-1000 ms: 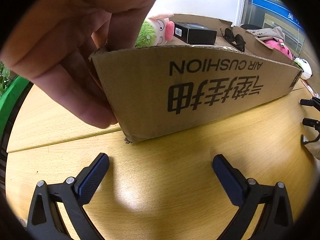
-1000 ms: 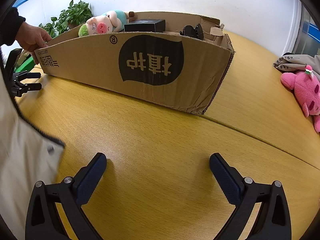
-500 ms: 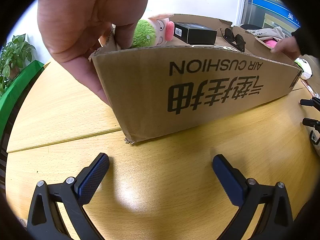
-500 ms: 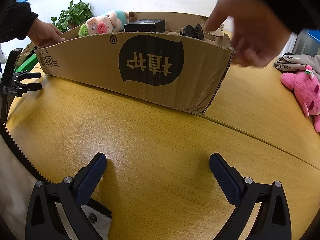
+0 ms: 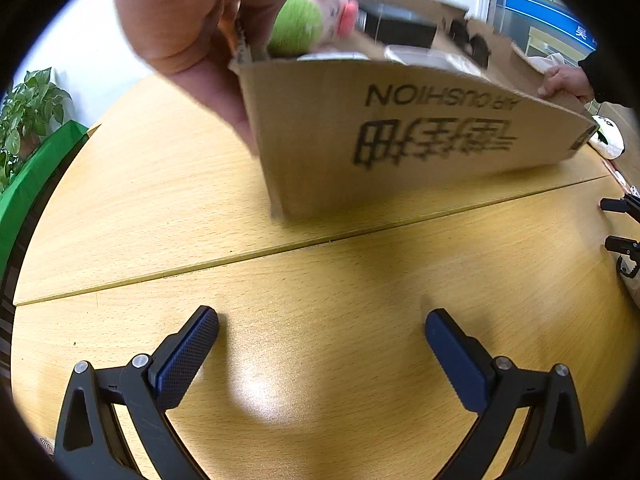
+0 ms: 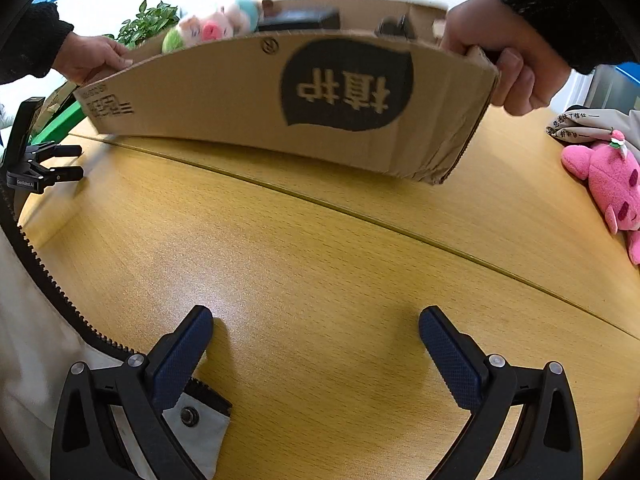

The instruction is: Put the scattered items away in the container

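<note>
A long cardboard box (image 5: 400, 128) (image 6: 280, 100) is held at both ends by a person's bare hands (image 5: 192, 24) (image 6: 500, 52), and it is blurred with motion. Inside it I see a plush pig with a green head (image 5: 308, 24) (image 6: 204, 30), a black box (image 5: 396, 28) (image 6: 298, 20) and sunglasses (image 5: 468, 38). My left gripper (image 5: 322, 340) lies on the wooden table, open and holding nothing. My right gripper (image 6: 316, 340) also rests there open, with nothing between its fingers.
A pink plush toy (image 6: 608, 184) and a grey printed cloth (image 6: 592, 124) lie at the table's right. A white item (image 5: 608, 140) sits past the box. A potted plant (image 5: 24, 120) and a green edge stand at the left. A white jacket (image 6: 40, 340) overlaps the near table edge.
The box has moved away from both grippers, past the table seam. A second hand has taken hold of its right end. Both grippers stay still on the table.
</note>
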Demonstrator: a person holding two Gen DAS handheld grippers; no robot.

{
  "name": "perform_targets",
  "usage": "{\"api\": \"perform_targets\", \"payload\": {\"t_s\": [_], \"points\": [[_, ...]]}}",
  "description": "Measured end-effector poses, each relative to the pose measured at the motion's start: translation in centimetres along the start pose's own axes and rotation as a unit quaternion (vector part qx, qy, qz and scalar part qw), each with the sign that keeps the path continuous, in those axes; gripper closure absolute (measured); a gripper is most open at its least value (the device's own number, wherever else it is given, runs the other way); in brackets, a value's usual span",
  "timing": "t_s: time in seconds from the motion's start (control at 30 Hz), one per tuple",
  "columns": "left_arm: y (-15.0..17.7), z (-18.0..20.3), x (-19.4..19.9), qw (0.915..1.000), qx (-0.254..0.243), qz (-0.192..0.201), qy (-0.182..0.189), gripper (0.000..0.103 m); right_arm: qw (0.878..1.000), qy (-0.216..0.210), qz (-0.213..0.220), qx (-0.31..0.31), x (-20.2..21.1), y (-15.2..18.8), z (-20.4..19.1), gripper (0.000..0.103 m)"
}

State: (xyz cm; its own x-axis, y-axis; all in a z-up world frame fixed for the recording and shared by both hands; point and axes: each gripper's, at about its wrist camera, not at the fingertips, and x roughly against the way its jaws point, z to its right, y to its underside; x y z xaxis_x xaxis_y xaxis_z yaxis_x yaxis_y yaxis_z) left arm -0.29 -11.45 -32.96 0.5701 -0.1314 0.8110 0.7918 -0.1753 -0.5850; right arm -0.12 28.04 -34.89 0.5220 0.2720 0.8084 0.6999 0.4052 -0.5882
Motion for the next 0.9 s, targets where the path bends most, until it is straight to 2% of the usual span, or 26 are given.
{"api": "perform_targets", "payload": {"t_s": [0.9], "points": [[0.05, 0.02, 0.08, 1.0000, -0.003, 0.000, 0.002, 0.000, 1.000, -0.001, 0.001, 0.001, 0.09, 0.11, 0.12, 0.000]]}}
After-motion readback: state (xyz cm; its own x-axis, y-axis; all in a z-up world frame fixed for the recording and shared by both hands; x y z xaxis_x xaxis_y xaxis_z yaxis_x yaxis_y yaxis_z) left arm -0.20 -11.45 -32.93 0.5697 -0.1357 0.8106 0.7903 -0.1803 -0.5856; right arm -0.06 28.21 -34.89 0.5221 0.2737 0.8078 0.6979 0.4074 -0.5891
